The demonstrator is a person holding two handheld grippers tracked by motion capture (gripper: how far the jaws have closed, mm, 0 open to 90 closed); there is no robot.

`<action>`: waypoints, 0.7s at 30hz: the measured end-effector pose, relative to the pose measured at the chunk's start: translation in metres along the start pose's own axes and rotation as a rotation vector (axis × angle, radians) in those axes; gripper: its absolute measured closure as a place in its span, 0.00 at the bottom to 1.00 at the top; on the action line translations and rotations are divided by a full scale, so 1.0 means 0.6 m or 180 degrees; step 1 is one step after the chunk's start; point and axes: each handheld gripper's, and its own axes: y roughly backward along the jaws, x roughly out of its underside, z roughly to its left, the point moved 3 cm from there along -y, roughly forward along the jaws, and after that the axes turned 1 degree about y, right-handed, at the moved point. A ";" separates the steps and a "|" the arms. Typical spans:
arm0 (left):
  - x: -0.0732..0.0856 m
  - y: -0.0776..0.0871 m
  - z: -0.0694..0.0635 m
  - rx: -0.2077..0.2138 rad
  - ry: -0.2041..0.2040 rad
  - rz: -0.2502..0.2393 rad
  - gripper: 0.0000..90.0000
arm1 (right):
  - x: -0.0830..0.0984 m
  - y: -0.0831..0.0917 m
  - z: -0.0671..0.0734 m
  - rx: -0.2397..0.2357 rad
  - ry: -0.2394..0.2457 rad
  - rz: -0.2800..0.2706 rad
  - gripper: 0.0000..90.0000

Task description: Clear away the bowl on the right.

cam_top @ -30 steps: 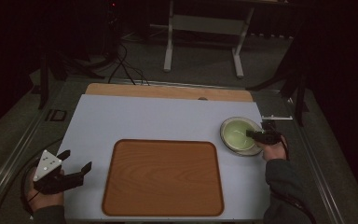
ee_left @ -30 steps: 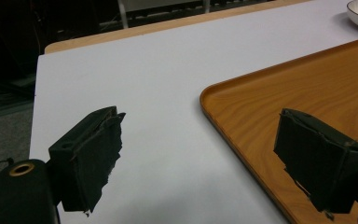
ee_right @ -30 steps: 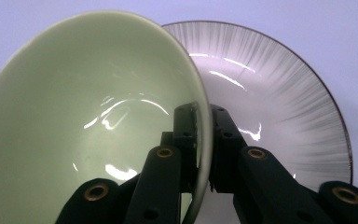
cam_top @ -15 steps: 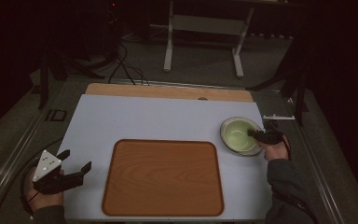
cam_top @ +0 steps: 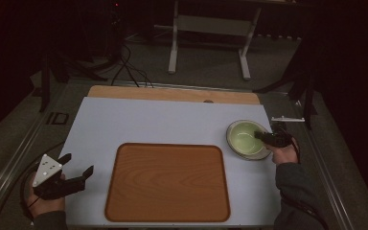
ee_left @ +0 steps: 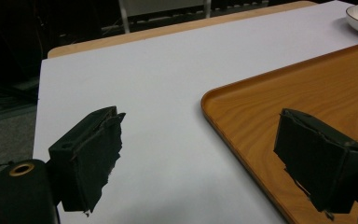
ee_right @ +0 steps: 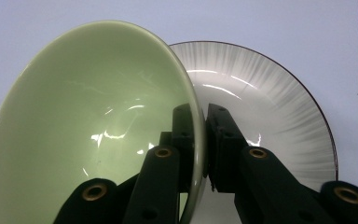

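Observation:
A pale green bowl [ee_right: 88,121] sits tilted on a white plate [ee_right: 270,121] with a dark rim, at the table's right side. My right gripper [ee_right: 199,116] is shut on the green bowl's rim, one jaw inside the bowl and one outside. From above, the green bowl [cam_top: 244,136] rests in the white plate [cam_top: 235,148] with my right gripper [cam_top: 261,136] at its right edge. My left gripper [cam_top: 79,165] hovers open near the table's front left corner, nothing between its fingers [ee_left: 91,154]. A wooden tray [cam_top: 167,182] lies in the middle front.
The white tabletop [cam_top: 153,122] stretches bare behind the tray [ee_left: 307,93]. A wooden strip [cam_top: 172,93] runs along the far edge. Metal rails flank the table, and cables and a stand are on the dark floor beyond.
The right hand shifted very slightly with the bowl's rim in its grip. The left gripper stayed where it was.

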 end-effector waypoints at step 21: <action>0.000 0.000 0.000 0.0004 -0.0003 -0.0008 0.16 | -0.026 0.023 0.034 -0.0161 0.0149 -0.0112 0.92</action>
